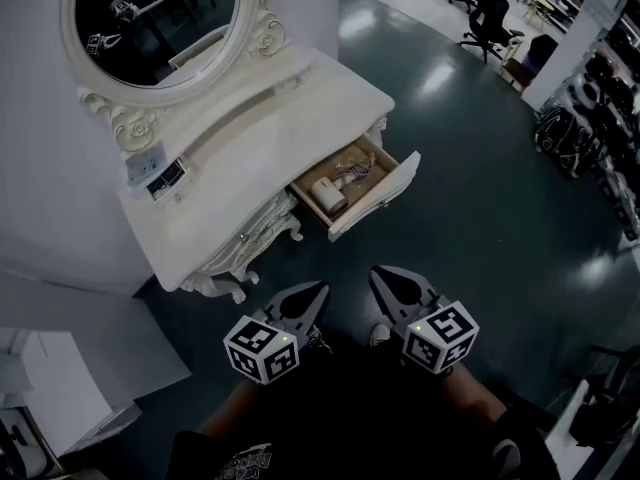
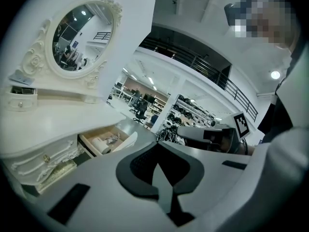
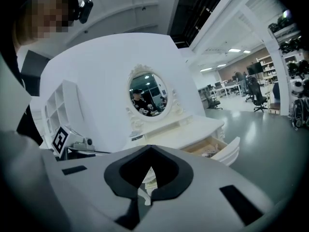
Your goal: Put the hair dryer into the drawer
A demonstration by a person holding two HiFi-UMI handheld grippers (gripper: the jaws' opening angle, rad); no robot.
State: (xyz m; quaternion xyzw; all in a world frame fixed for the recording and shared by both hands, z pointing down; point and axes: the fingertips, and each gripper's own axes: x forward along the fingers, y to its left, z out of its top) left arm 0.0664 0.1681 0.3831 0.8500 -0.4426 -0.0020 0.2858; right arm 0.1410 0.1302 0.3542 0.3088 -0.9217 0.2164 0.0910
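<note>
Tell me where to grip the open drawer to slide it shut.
Best bet: grip the drawer front by its top edge, coming down from above on the floor side. It stands pulled clear of the dressing table, rim exposed; no knob shows in these views.

Obscured items, dressing table and open drawer.
Mirror (image 1: 155,23) cut off by the head view's top edge; drawer (image 1: 385,190) contents too small to identify: a white item (image 1: 328,194), a tangle (image 1: 358,169) right of it; tabletop labels (image 1: 155,171) illegible.
</note>
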